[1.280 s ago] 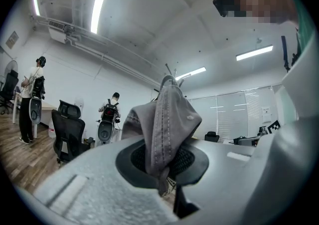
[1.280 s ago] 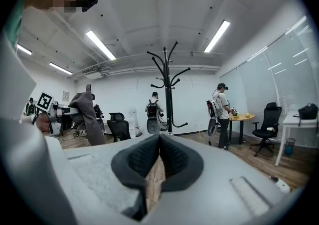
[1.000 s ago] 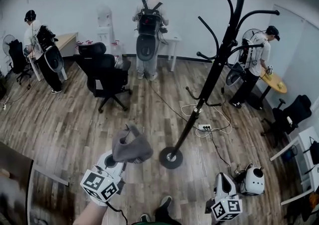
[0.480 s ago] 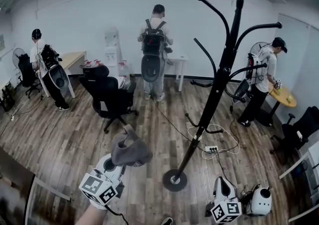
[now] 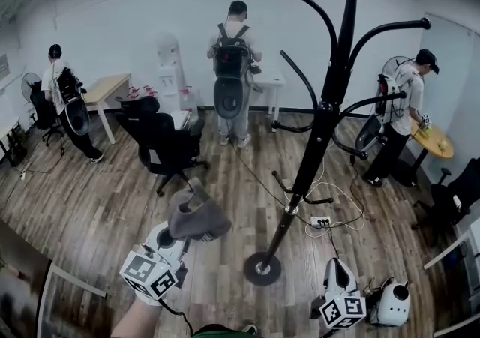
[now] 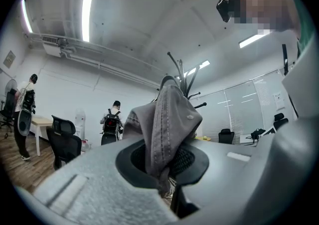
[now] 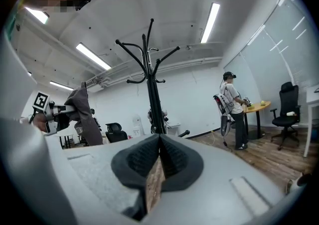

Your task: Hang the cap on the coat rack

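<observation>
A grey cap (image 5: 196,214) stands out of my left gripper (image 5: 174,239), whose jaws are shut on its fabric; in the left gripper view the cap (image 6: 168,119) fills the middle. The black coat rack (image 5: 322,115) rises to the right of the cap, its round base (image 5: 262,268) on the wood floor and its hooks spread near the top. In the right gripper view the coat rack (image 7: 151,77) stands ahead, with the cap (image 7: 83,114) at the left. My right gripper (image 5: 338,275) is low at the right, jaws shut and empty (image 7: 158,154).
A black office chair (image 5: 161,142) stands behind the cap. Three people work at the room's edges: one at a left desk (image 5: 64,100), one with a backpack (image 5: 234,67), one at a round table (image 5: 405,115). A power strip (image 5: 322,221) with cables and a small white robot (image 5: 392,303) lie near the rack.
The head view has tilted up, so the rack now shows taller and nearer the middle. Both grippers keep nearly the same place, and the cap stays held.
</observation>
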A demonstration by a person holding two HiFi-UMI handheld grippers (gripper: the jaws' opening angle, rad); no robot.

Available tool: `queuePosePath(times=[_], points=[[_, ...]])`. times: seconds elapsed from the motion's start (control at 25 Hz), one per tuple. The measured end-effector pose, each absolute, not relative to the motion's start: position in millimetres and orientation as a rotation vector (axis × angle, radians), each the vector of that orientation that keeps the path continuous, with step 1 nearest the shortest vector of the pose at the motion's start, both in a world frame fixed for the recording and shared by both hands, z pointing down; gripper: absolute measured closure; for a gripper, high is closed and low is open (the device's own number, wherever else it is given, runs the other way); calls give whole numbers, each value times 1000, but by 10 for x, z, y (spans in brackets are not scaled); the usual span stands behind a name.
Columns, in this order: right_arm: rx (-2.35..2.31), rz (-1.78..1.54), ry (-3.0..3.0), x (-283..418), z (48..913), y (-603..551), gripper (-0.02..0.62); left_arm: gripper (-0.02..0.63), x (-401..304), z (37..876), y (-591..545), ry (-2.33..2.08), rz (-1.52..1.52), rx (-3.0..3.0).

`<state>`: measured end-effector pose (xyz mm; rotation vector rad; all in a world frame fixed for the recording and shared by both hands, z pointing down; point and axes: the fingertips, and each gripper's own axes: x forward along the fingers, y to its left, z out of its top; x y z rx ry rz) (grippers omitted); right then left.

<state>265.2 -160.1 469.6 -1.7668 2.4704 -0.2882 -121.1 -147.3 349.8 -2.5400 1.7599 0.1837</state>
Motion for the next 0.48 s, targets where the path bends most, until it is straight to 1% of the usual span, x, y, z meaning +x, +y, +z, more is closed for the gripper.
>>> queuePosePath(times=[0.2,0.48], points=[[-1776,-291,2475,2639,4738,-1766,592,583,-1266,3699,-1912,1753,122,-2534],[-1900,-294,2408,2763,4732,-1852,592,583,-1265,4184,-2643,1675,-58,-2618]])
